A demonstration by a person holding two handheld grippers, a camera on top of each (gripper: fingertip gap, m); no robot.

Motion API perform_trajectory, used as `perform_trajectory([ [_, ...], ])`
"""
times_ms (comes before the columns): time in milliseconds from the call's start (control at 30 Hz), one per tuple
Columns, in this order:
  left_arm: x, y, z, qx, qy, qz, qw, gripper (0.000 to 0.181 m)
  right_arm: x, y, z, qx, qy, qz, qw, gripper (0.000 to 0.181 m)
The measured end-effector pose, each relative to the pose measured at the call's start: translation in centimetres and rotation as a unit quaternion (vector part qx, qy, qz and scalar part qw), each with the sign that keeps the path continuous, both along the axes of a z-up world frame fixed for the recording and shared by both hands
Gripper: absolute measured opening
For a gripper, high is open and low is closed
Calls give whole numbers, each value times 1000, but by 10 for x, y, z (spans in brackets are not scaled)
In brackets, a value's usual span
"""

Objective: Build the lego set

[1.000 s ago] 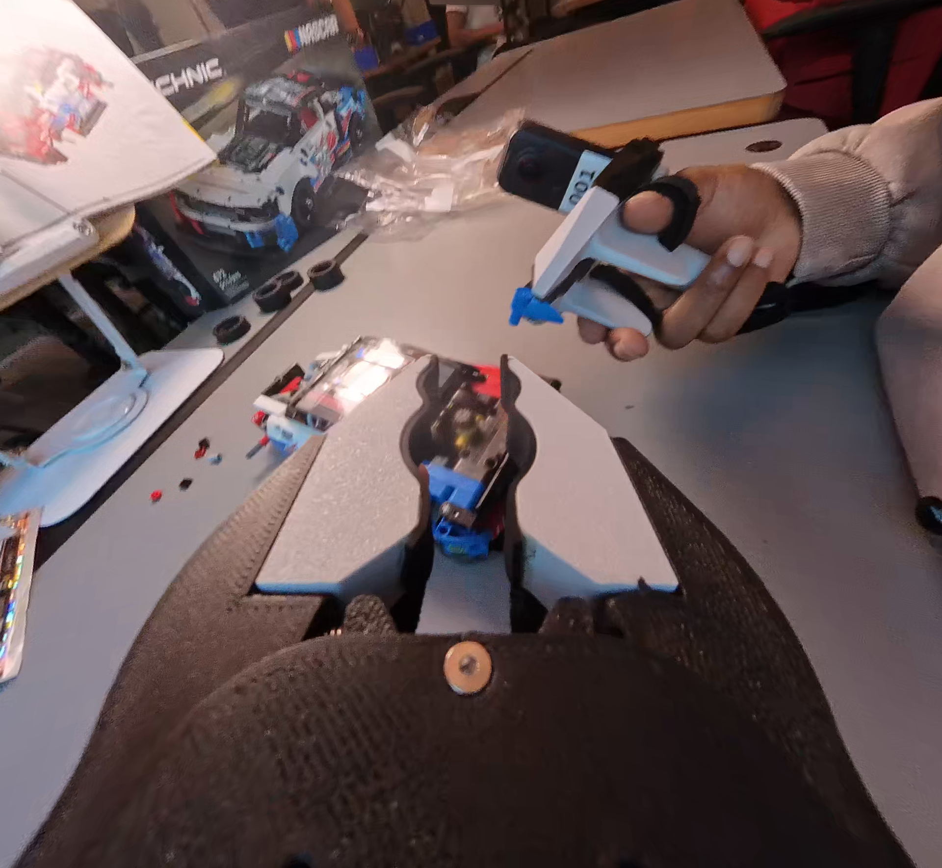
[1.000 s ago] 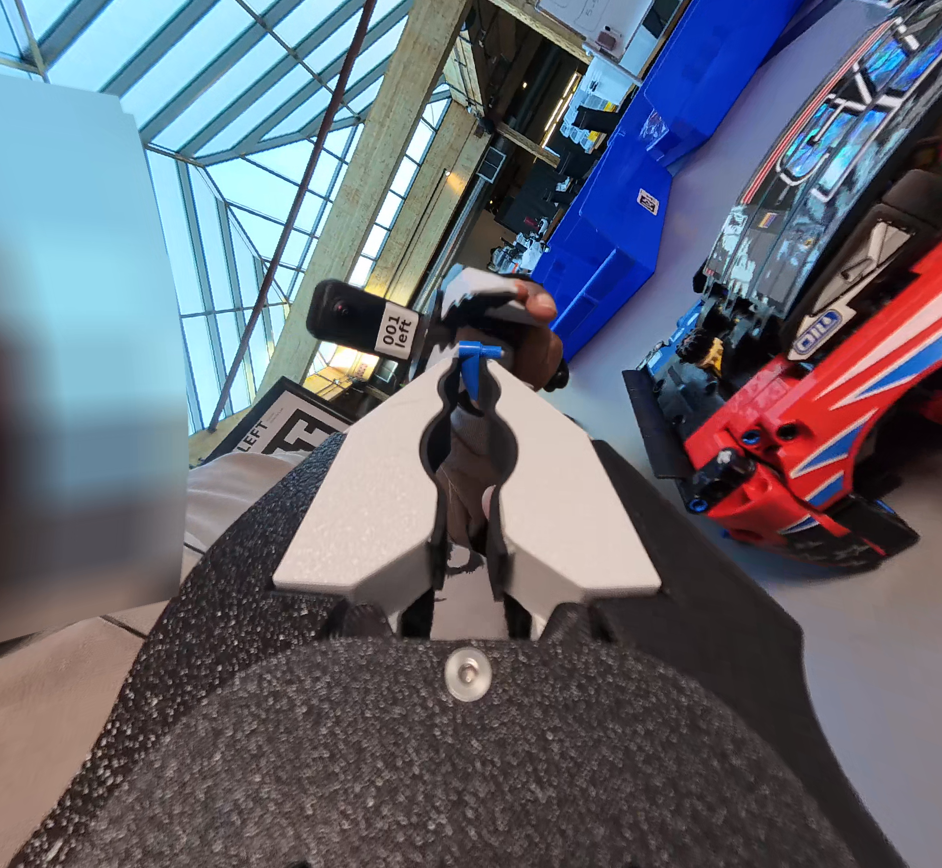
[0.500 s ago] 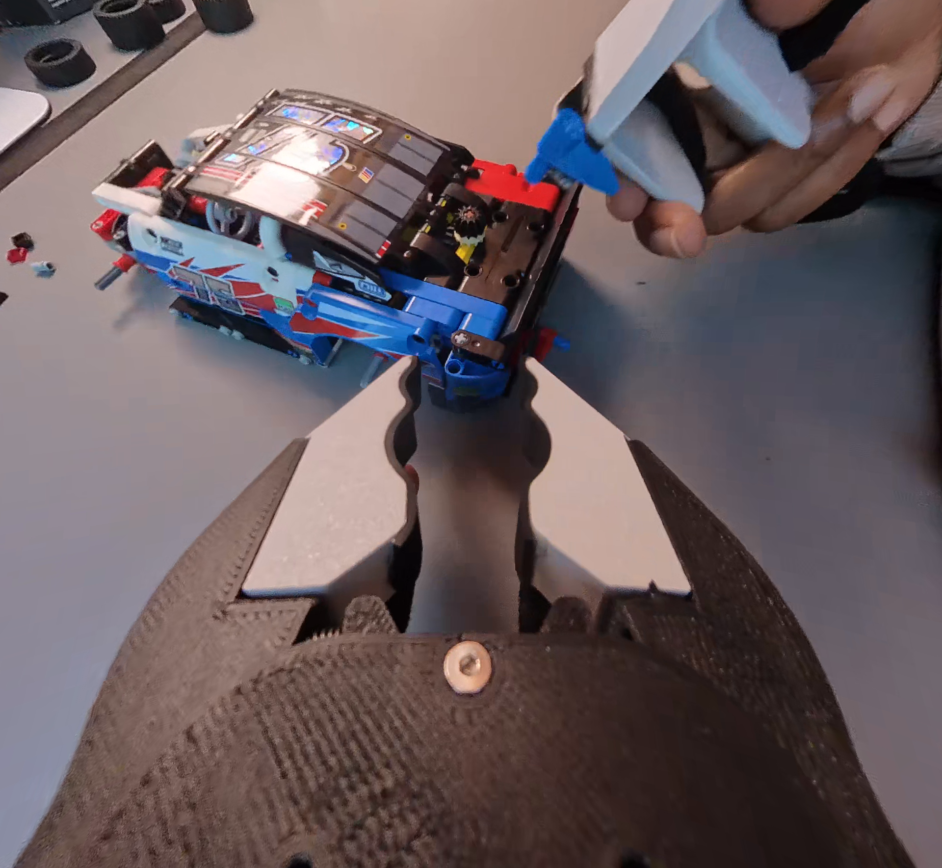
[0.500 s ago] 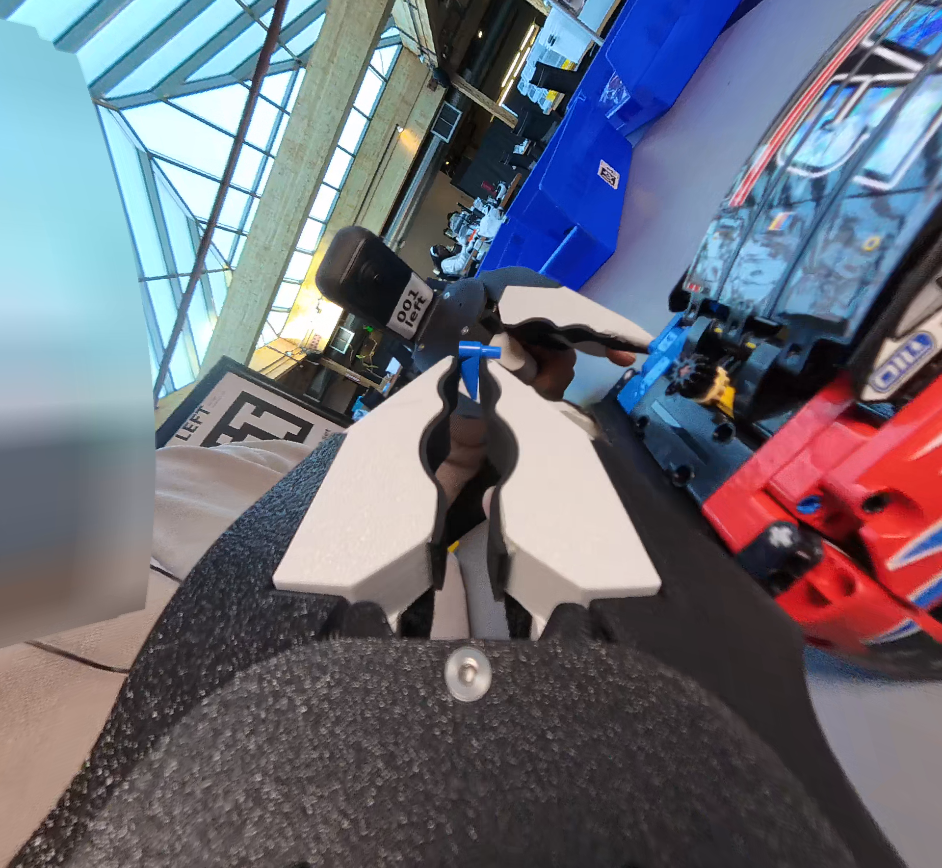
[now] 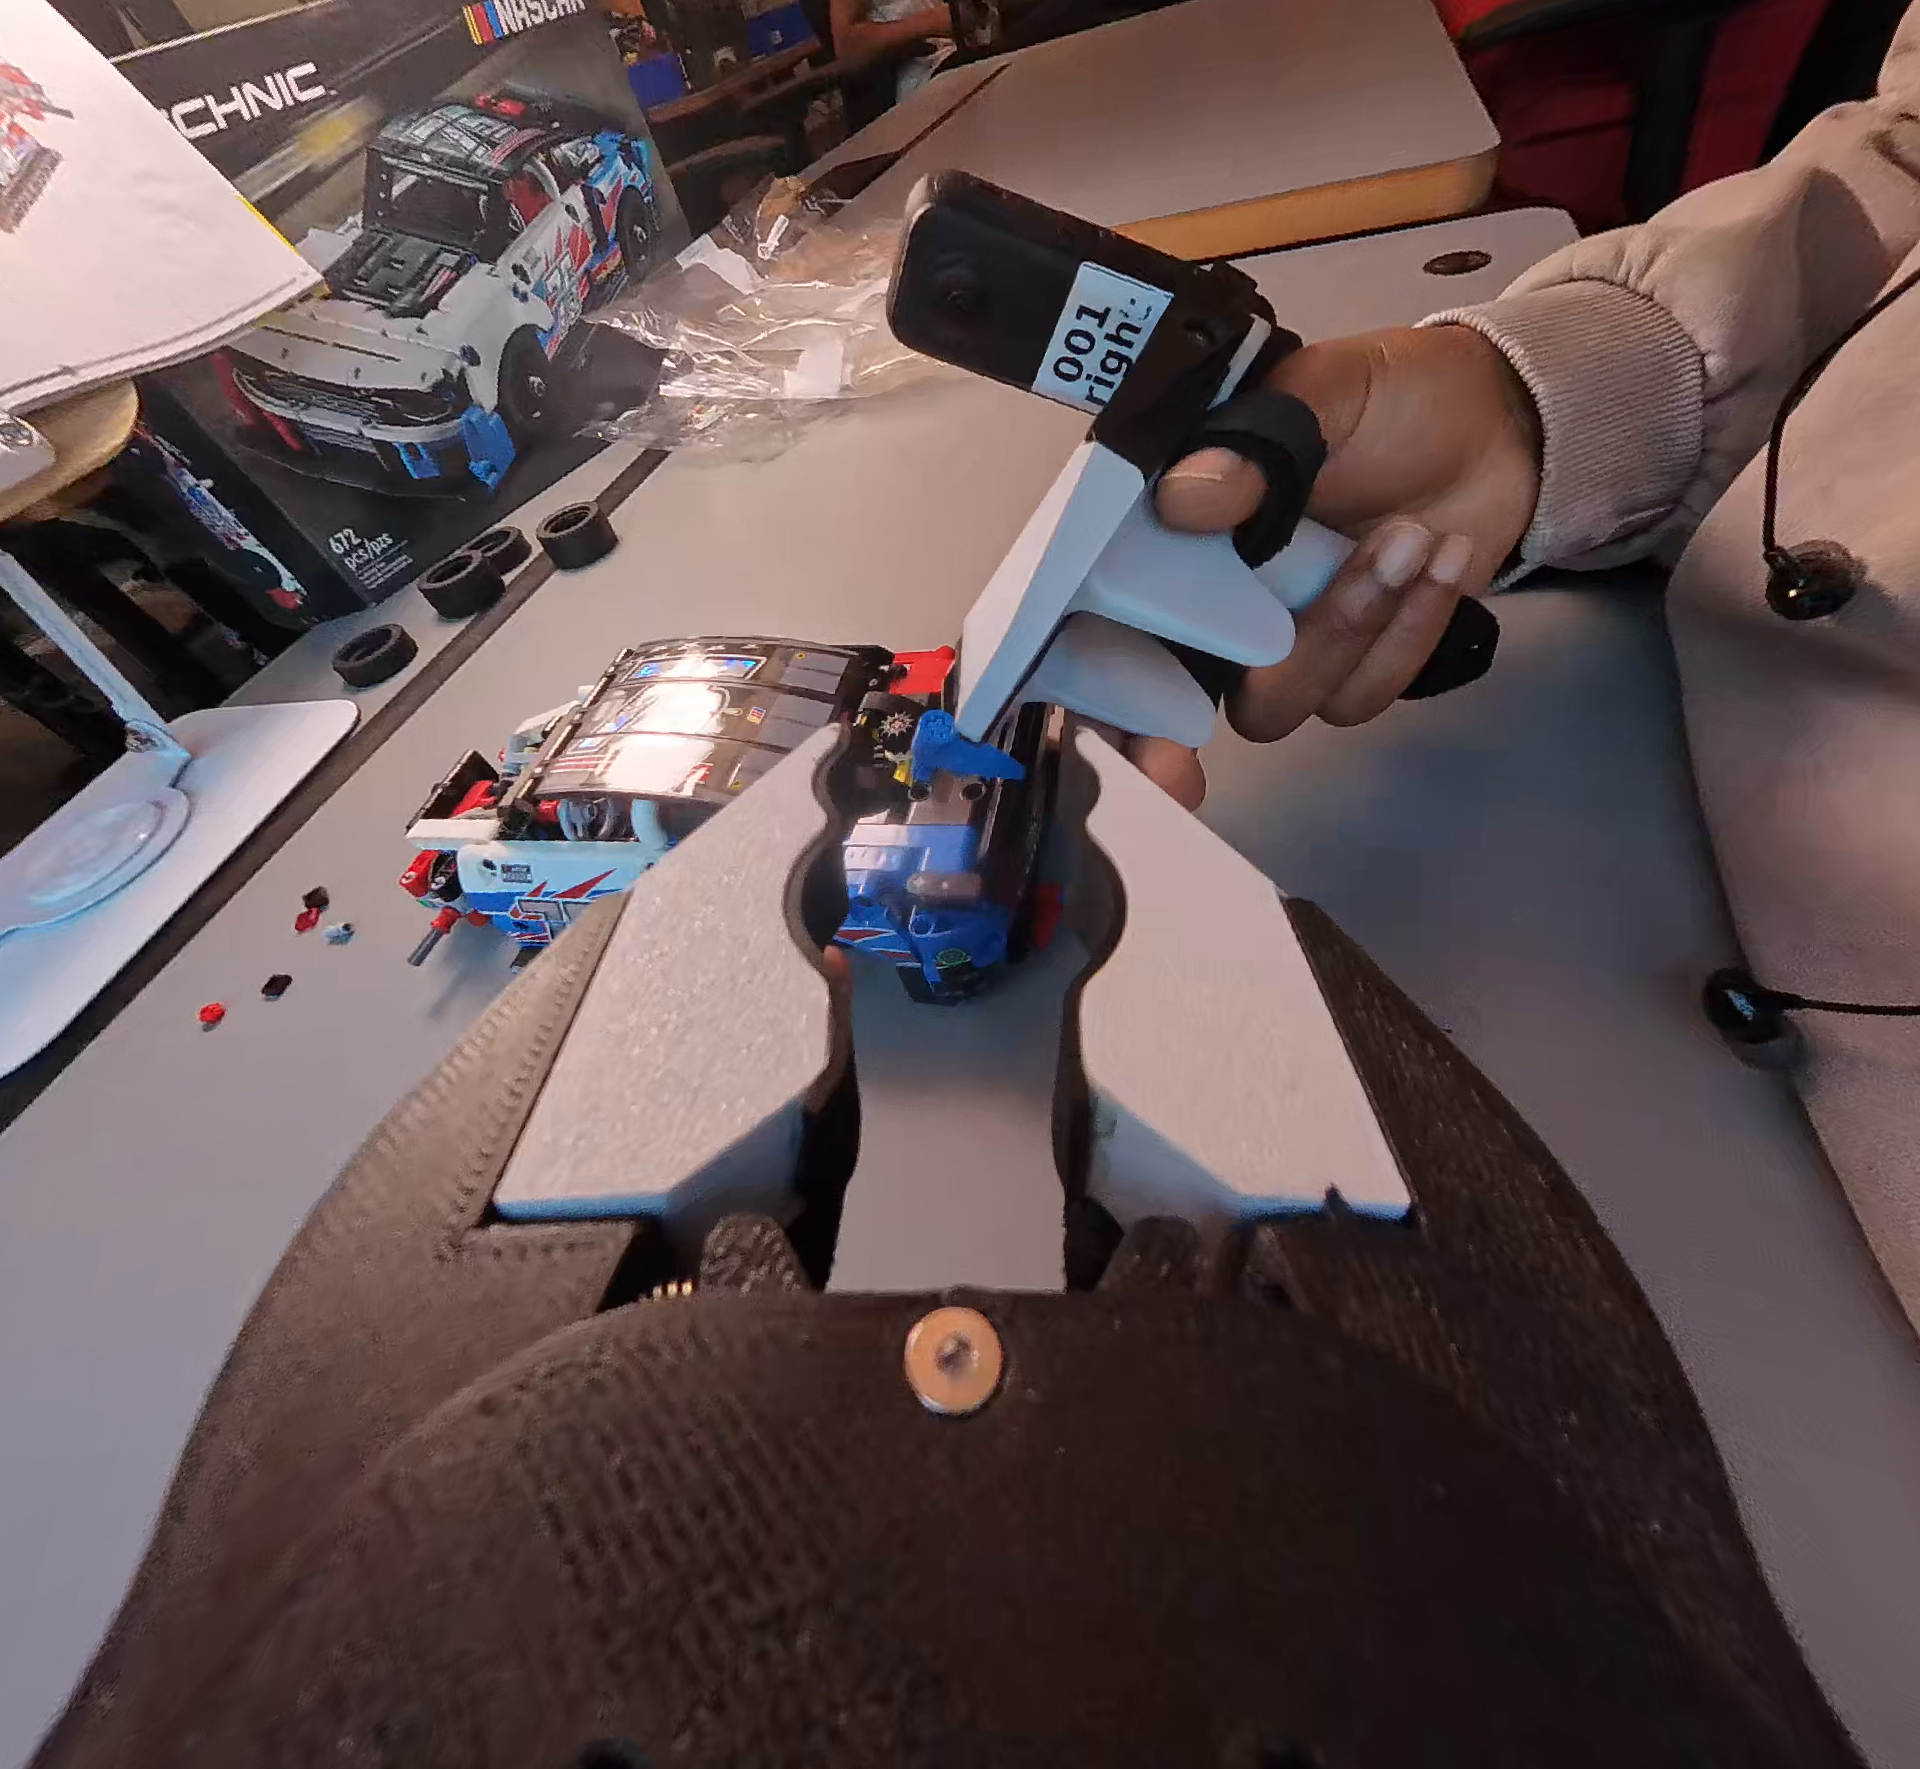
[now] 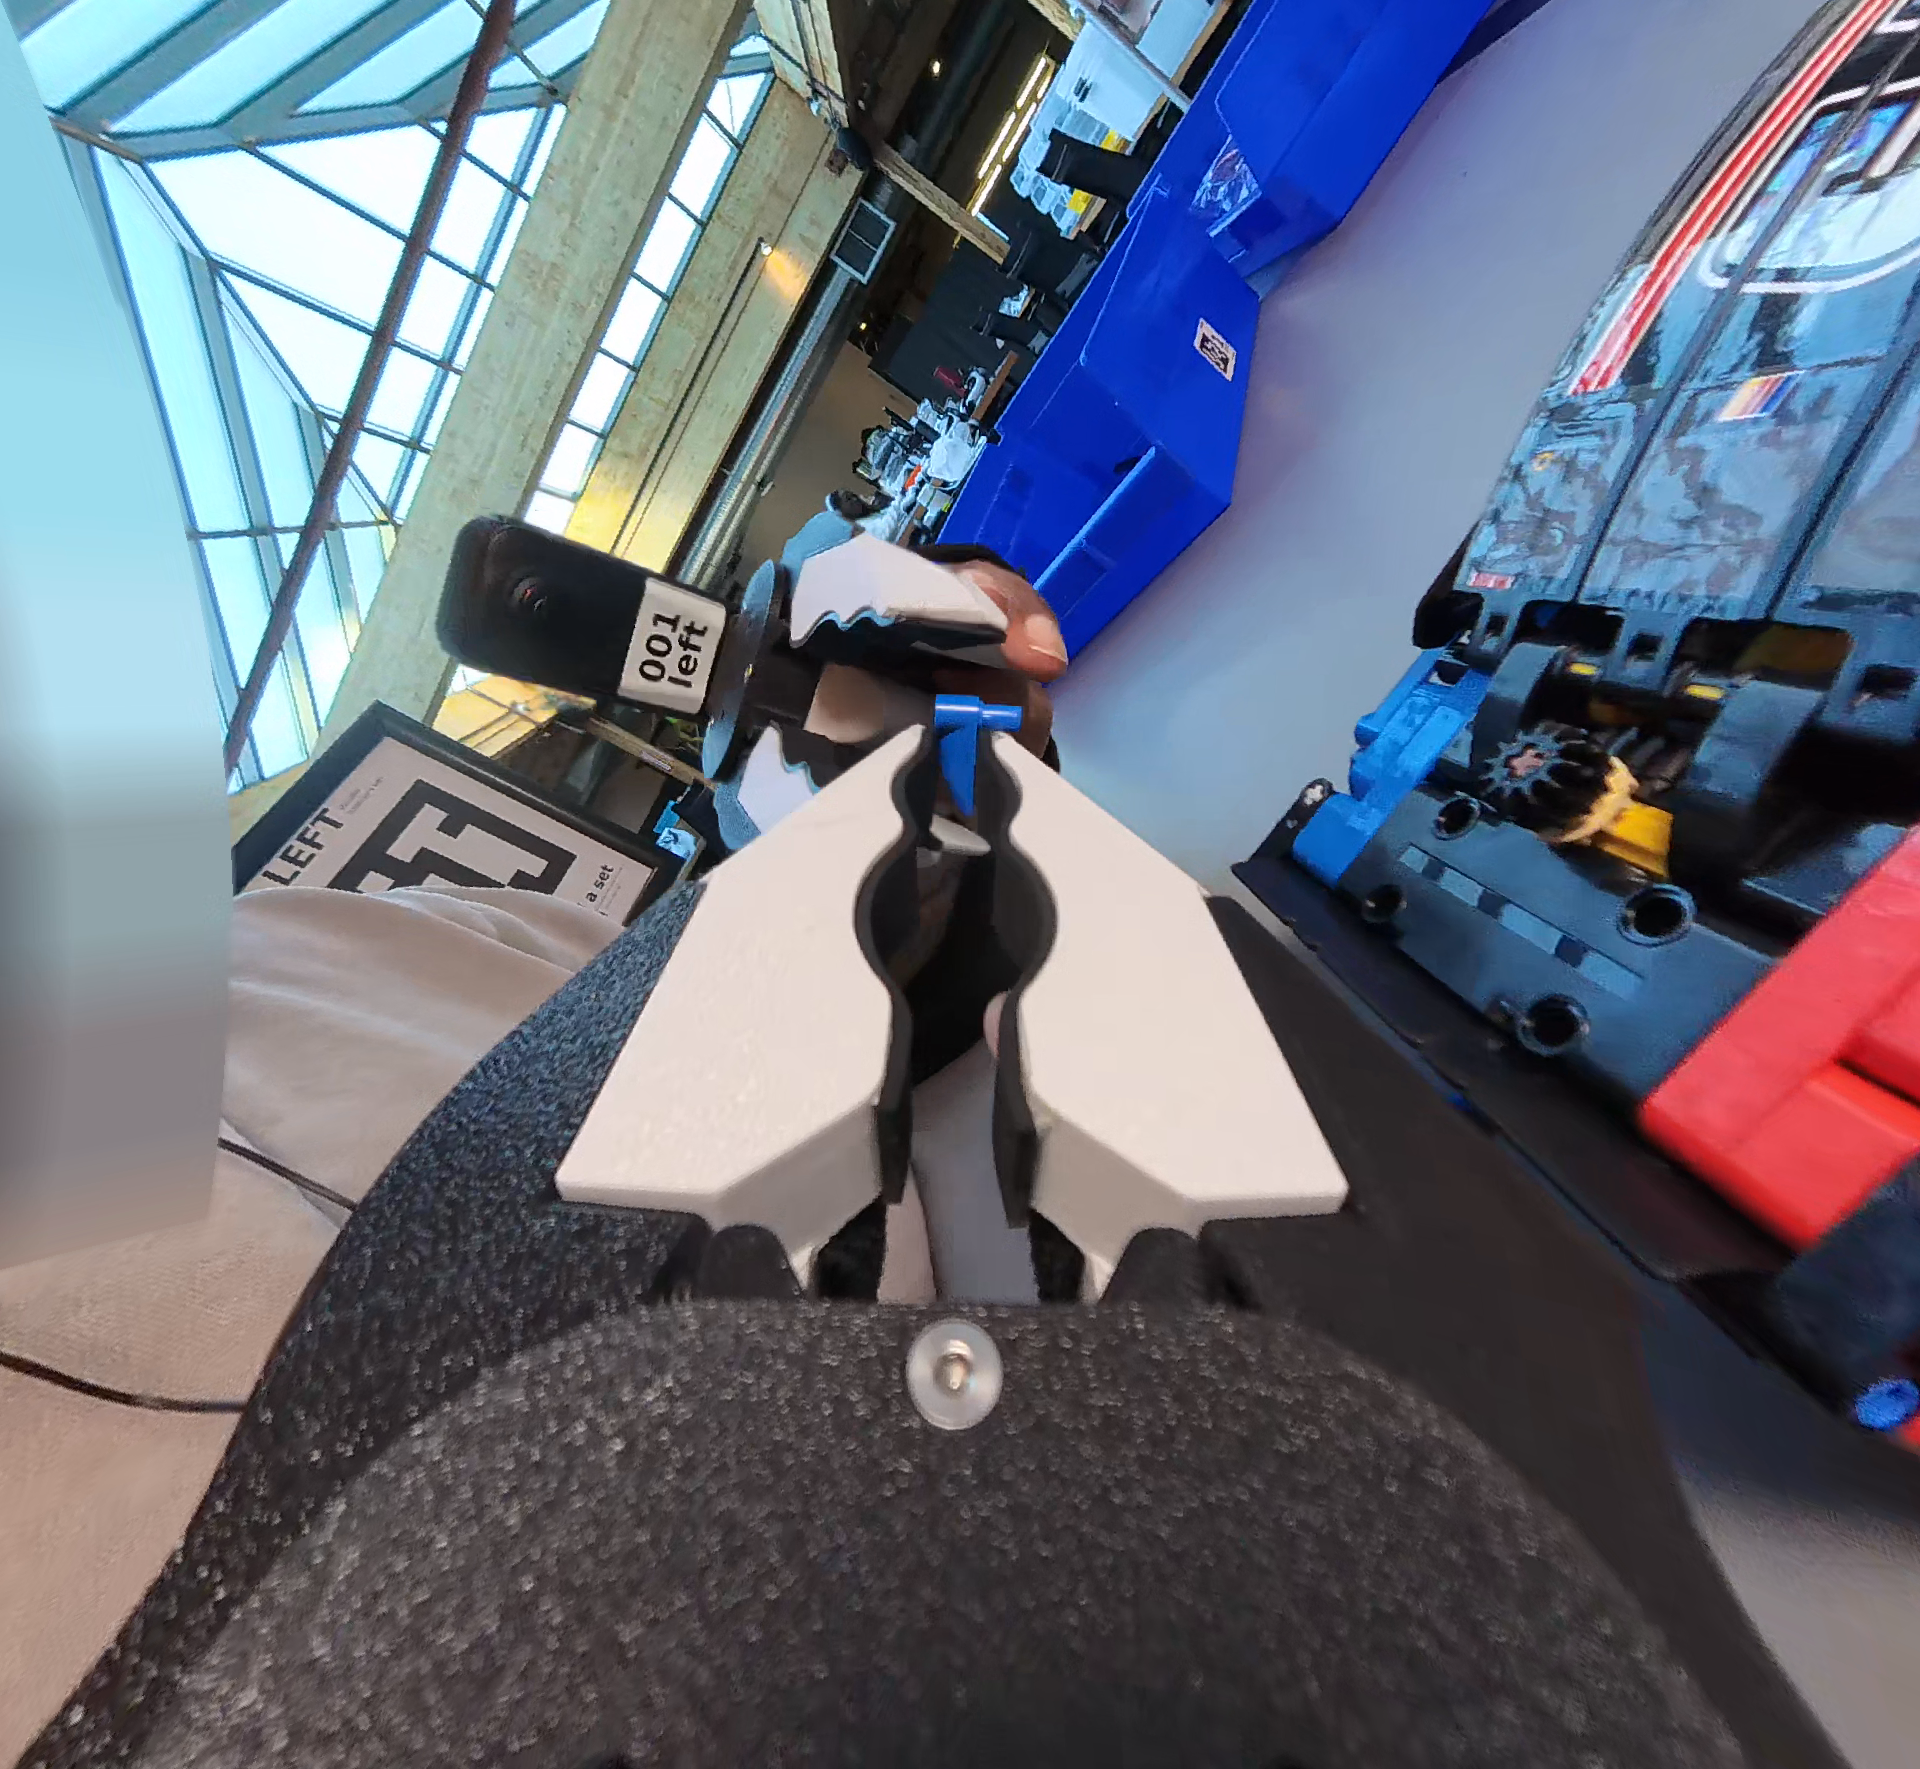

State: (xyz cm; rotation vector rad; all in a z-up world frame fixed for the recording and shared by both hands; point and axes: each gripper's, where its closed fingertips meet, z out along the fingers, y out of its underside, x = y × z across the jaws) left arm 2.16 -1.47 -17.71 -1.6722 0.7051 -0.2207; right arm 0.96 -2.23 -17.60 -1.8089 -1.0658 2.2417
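Table [image 5: 1455,888] carries our lego car [image 5: 727,784], behind whose rear our left tongs [image 5: 951,789] gape apart, while our right tongs [image 6: 961,753] stay clamped on a small blue piece [image 6: 961,732] over its tail.

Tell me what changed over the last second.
The right gripper carried its small blue Lego pin down from mid-air to the black rear deck of the Lego race car. The left gripper opened. The pin stays clamped; the car stays put.
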Motion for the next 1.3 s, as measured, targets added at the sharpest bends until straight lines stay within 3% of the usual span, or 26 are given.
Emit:
perform_trajectory([
  [133, 1, 0, 0, 15, 21, 3, 1000, 21, -2, -2, 3, -32, 2, 7, 999, 4],
  [367, -1, 0, -3, 7, 9, 0, 1000, 19, -1, 0, 1, -27, -5, 16, 999, 8],
  [467, -12, 3, -7, -18, -31, 6, 999, 19, 8, 4, 1, 44, -14, 31, 998, 28],
  [567, -21, 6, -29, -82, -58, 6, 995, 19, 22, 19, 7, 186, -4, 31, 982, 25],
  [700, -18, 12, -45, -125, -82, -4, 989, 13, 30, 40, -1, 347, -21, 47, 937, 15],
  [1033, -15, 22, -49, -153, -130, -6, 980, 10, 13, 48, -19, 436, -32, 114, 892, 5],
  [1167, -14, 25, -50, -199, -200, -7, 959, 10, 7, 49, -27, 476, -35, 139, 868, 3],
  [1300, -18, 26, -50, -249, -287, 3, 925, 9, 2, 55, -25, 473, -29, 137, 870, 3],
])
